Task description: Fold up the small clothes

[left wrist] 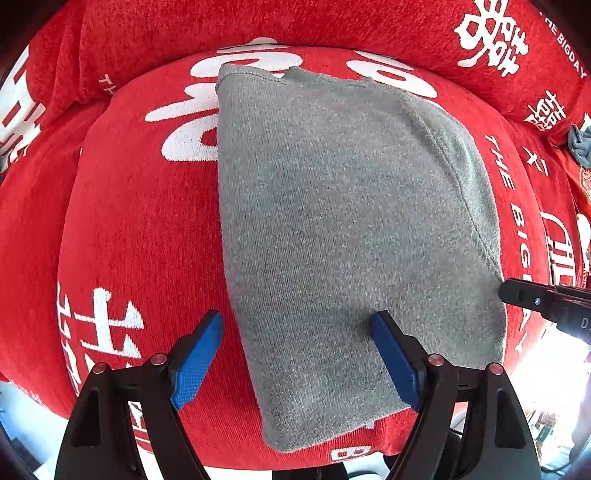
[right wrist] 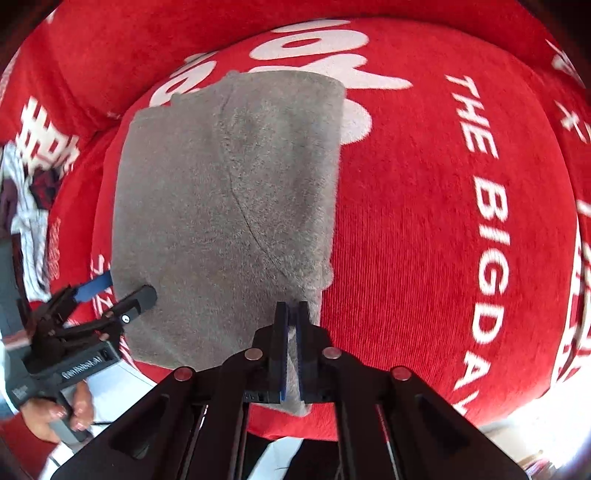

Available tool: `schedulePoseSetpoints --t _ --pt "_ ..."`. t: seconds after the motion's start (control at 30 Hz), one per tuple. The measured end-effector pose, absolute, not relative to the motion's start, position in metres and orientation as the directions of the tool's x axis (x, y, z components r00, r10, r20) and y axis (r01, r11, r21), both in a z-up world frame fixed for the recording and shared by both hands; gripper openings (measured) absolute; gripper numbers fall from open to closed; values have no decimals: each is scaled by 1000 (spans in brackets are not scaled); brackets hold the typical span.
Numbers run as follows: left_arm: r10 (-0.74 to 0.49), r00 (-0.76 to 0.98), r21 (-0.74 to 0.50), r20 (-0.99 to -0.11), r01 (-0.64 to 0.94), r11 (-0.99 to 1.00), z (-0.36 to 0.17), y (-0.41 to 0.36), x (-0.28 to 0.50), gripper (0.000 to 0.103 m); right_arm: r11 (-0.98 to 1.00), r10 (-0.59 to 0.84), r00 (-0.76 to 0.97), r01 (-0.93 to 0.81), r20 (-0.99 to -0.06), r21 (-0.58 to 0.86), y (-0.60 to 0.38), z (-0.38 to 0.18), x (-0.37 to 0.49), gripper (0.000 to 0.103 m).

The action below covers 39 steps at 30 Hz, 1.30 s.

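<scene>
A folded grey knit garment (left wrist: 332, 221) lies flat on a red seat cushion (left wrist: 129, 229). In the left wrist view my left gripper (left wrist: 297, 317) is open and points down at the garment's near left edge. Its left pad is over the red cushion and its right pad is over the grey cloth. In the right wrist view my right gripper (right wrist: 292, 308) is shut on the grey garment (right wrist: 221, 203) at its near right corner, with cloth pinched between the pads. The left gripper (right wrist: 122, 291) shows there at the garment's near left corner, held by a hand (right wrist: 70, 410).
The red cushion (right wrist: 424, 221) carries white lettering, and a red back cushion (left wrist: 258, 22) rises behind it. A white and dark patterned garment (right wrist: 26, 199) lies to the left and a small grey-blue cloth (left wrist: 581, 144) to the right. The cushion's front edge is just below both grippers.
</scene>
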<state>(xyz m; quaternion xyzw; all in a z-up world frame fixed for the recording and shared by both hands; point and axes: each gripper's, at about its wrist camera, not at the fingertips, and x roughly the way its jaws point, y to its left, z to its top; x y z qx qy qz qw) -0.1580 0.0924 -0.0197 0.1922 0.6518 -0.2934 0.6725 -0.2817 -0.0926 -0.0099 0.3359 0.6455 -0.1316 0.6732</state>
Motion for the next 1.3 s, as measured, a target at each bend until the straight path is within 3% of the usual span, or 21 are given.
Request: schedulePoseSetpoints --t 0.33,0.43,0.47,0.5,0.57,0.67,0.8,0.97,1.07,1.3 --pt "-124 -34 -117 -992 642 758 -7 92 -159 83 722 263 107 638 -959 269 -88 0 -288 8" --pt "-131 -49 -132 -990 628 767 -2 94 -159 83 718 262 102 643 -960 265 -85 4 -290 34" --pt "-134 -52 -137 -990 625 768 0 96 -159 83 718 258 103 645 -961 262 -85 6 -290 48" --pt "-139 -56 -144 -989 621 770 3 97 -159 84 718 255 104 645 -961 261 -84 8 -290 51" --pt "-145 -60 -151 -988 615 774 11 100 -159 101 720 251 103 645 -962 257 -84 13 -290 51" --pt "-133 -16 -114 -991 625 772 28 103 -161 103 723 242 107 643 -964 253 -83 24 -289 53" --pt "-116 10 -84 -993 633 770 48 105 -161 103 732 214 129 636 -968 247 -79 43 -287 79" --pt "-71 137 29 -988 617 787 78 111 -165 103 752 126 141 632 -982 188 -72 72 -288 85" --pt "-86 120 4 -989 604 797 90 116 -163 103 749 76 156 644 -985 160 -68 91 -292 93" --pt "-64 141 34 -988 600 799 119 115 -171 103 737 79 153 656 -985 161 -63 121 -294 93"
